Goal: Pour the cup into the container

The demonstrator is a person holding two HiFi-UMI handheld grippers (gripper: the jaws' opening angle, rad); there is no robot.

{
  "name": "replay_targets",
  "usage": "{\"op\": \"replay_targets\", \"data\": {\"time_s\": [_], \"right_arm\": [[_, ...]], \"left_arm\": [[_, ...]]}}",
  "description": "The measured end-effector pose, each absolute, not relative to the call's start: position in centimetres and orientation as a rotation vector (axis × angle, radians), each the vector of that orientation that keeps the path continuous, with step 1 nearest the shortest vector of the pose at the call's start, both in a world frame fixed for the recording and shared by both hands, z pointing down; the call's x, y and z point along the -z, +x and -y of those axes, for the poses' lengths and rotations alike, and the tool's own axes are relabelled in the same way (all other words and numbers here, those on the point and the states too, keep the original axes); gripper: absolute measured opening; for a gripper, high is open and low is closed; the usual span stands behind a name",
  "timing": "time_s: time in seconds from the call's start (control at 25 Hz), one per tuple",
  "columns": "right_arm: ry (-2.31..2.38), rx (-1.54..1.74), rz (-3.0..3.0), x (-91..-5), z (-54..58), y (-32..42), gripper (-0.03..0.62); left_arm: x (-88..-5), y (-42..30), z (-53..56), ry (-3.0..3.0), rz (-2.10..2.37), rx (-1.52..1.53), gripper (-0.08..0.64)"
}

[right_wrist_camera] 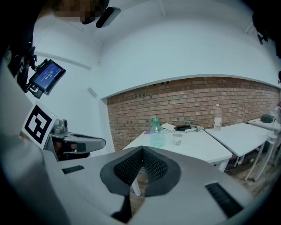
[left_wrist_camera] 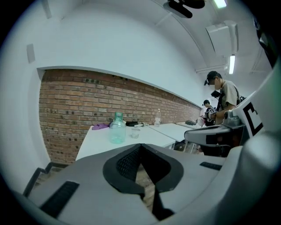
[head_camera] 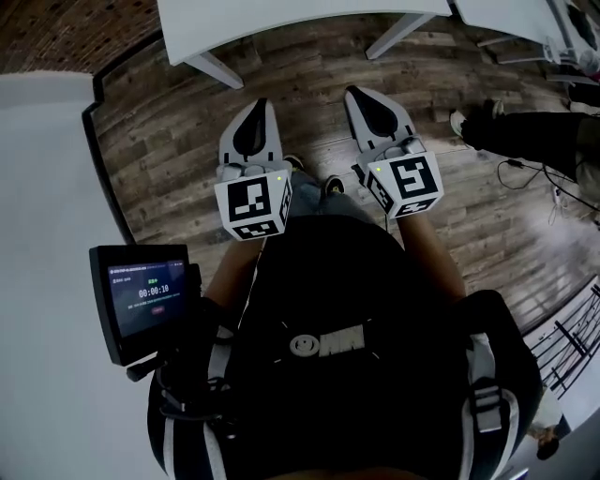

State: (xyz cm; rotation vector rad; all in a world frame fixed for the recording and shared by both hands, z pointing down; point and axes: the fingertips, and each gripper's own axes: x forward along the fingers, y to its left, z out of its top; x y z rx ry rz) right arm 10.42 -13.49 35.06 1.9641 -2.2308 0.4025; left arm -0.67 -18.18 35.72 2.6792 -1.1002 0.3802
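A pale green glass bottle (left_wrist_camera: 117, 128) stands on a white table (left_wrist_camera: 99, 143) by the brick wall, with a small clear cup (left_wrist_camera: 135, 132) just right of it. The right gripper view shows the same bottle (right_wrist_camera: 156, 131) and cup (right_wrist_camera: 177, 139), both far ahead. My left gripper (head_camera: 261, 105) and right gripper (head_camera: 353, 92) hang side by side over the wooden floor, short of the table (head_camera: 281, 23). Both are shut with nothing between their jaws. The left gripper (left_wrist_camera: 140, 147) and right gripper (right_wrist_camera: 142, 150) each point toward the table.
A small screen (head_camera: 141, 300) is mounted at my left hip. A second white table (right_wrist_camera: 239, 136) carries a clear plastic bottle (right_wrist_camera: 217, 117). A person in a cap (left_wrist_camera: 221, 99) stands to the right, and cables (head_camera: 534, 169) lie on the floor.
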Motion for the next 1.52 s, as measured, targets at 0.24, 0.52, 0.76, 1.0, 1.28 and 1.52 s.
{"op": "replay_targets", "data": {"time_s": [0.24,0.52,0.76,1.0,1.28,1.52], "right_arm": [[1.955,-0.4,2.195,-34.7,17.4,10.0,-0.006],[1.964,-0.398,2.206,-34.7,20.3,11.9,-0.006],[1.937,-0.398,2.241,-35.4,24.0,15.8,-0.006],[1.903,-0.416,2.285,-36.4,28.3,22.7,-0.006],[1.859,-0.444,2.315,-37.5,31.9,26.1,-0.006],[1.819,-0.443,2.327,-38.0,34.1,26.6,-0.006]], "left_arm": [[-35.3,-1.1,22.3,2.675,1.071,-0.356,-0.003],[-35.2,0.9,24.7,2.691,1.064,-0.366,-0.003],[-35.8,4.4,28.4,2.656,1.115,-0.392,-0.003],[-35.4,10.8,33.1,2.651,1.153,-0.434,-0.003],[-36.1,13.7,36.5,2.624,1.203,-0.474,-0.003],[-36.6,14.3,38.4,2.604,1.204,-0.468,-0.003]]}}
